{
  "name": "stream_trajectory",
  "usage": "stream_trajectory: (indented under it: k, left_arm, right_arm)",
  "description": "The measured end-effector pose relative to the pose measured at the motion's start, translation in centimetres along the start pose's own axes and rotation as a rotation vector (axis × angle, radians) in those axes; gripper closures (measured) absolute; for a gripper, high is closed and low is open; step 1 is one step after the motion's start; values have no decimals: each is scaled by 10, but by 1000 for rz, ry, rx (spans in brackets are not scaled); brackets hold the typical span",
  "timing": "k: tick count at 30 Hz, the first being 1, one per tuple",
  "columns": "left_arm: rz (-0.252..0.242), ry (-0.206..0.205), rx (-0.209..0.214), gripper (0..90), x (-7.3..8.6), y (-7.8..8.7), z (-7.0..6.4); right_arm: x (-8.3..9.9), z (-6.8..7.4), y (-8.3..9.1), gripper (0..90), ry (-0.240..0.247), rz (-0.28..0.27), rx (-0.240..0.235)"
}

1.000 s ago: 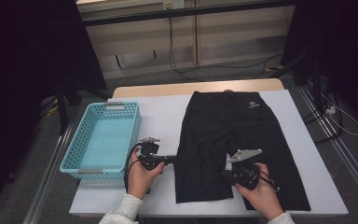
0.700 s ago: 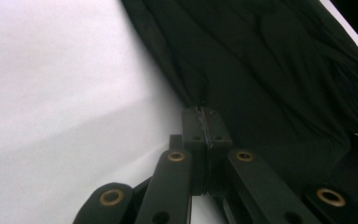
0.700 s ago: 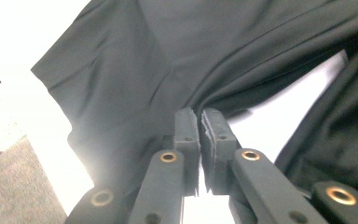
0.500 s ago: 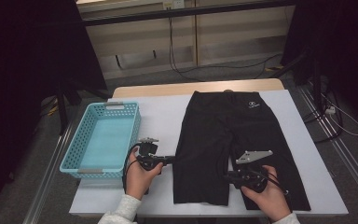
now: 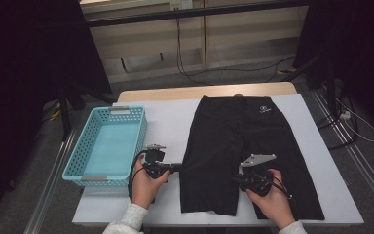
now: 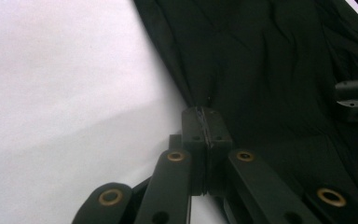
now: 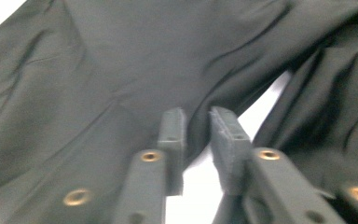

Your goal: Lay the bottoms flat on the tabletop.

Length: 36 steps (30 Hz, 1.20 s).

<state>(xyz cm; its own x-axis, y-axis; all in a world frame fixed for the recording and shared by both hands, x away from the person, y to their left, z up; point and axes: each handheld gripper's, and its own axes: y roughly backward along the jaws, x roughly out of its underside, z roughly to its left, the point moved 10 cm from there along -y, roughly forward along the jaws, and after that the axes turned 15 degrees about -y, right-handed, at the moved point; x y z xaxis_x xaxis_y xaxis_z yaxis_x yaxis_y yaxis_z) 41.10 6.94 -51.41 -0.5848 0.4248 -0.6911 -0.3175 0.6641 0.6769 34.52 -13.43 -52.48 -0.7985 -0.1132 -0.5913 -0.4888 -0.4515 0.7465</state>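
Note:
Black shorts (image 5: 243, 141) lie flat on the white table (image 5: 168, 122), waistband at the far side, legs toward me. My left gripper (image 5: 179, 166) is at the outer edge of the left leg, shut on the fabric edge; in the left gripper view its jaws (image 6: 205, 112) meet on the dark seam of the shorts (image 6: 270, 56). My right gripper (image 5: 234, 179) lies over the gap between the two legs. In the right gripper view it (image 7: 197, 114) stands a little open, with the inner edge of the shorts (image 7: 135, 56) lying between the jaws.
A light blue perforated basket (image 5: 78, 161) stands at the table's left side, close to my left hand. Bare white table lies between basket and shorts and to the right of the shorts. Cables and dark stands are on the floor beyond the table.
My right gripper has slid left across the shorts toward the gap between the legs. The left gripper has stayed at the left leg's edge.

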Motion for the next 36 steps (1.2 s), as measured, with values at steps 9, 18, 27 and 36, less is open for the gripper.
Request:
stream_trajectory:
  k: [9,18,27,36]
  left_arm:
    - [-40,30,71,895,-5,0,-11]
    - [-26,29,75,898,-4,3,-13]
    - [-10,0,27,894,0,-1,-7]
    - [2,-12,-5,886,3,-7,-2]
  right_arm:
    - [2,4,13,875,-9,14,-57]
    - [4,-4,22,871,-52,0,-76]
    - [3,2,9,866,-6,17,-36]
    - [1,-2,7,856,-12,-8,-29]
